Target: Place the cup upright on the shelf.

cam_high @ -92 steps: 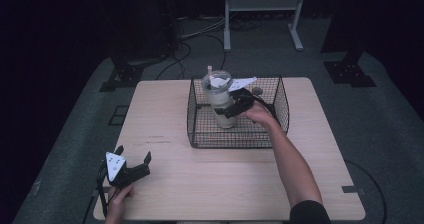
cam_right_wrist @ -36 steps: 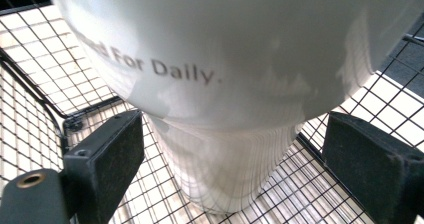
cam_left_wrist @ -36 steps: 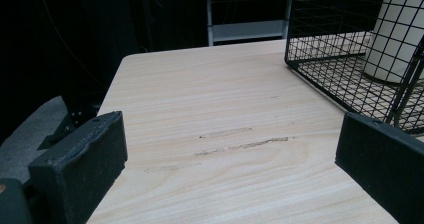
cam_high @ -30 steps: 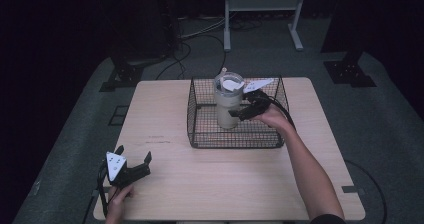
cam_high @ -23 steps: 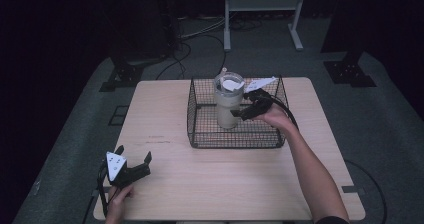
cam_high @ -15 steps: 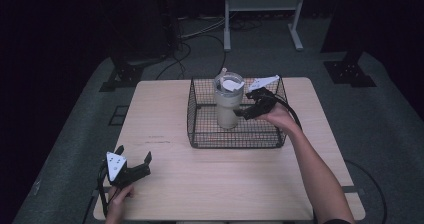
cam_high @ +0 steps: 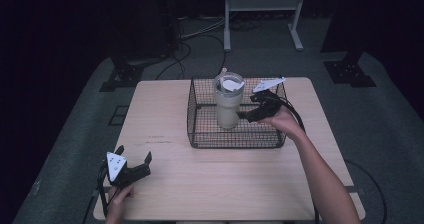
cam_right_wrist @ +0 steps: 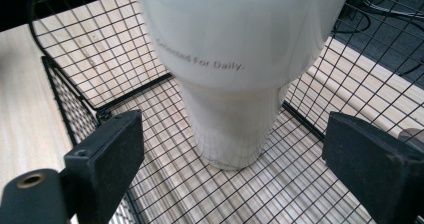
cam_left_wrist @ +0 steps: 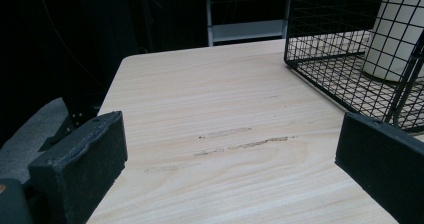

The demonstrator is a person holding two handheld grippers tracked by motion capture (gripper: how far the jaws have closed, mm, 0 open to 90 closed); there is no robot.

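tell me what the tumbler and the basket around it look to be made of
Tumbler: smooth cream shell with a soft sheen, likely coated metal or plastic; the pictures leave that open. Basket: thin black wire, probably coated steel, joined in an open square grid.

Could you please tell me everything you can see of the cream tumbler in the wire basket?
The tumbler is a tall cream-white cup, wide above and narrowing to a slimmer base, with a clear lid and a straw-like stub at its rim. Small grey print on its side reads "for Daily." It stands upright on the floor of the black wire basket, toward the middle-left. The right gripper sits beside it with jaws spread open, apparently not touching it.
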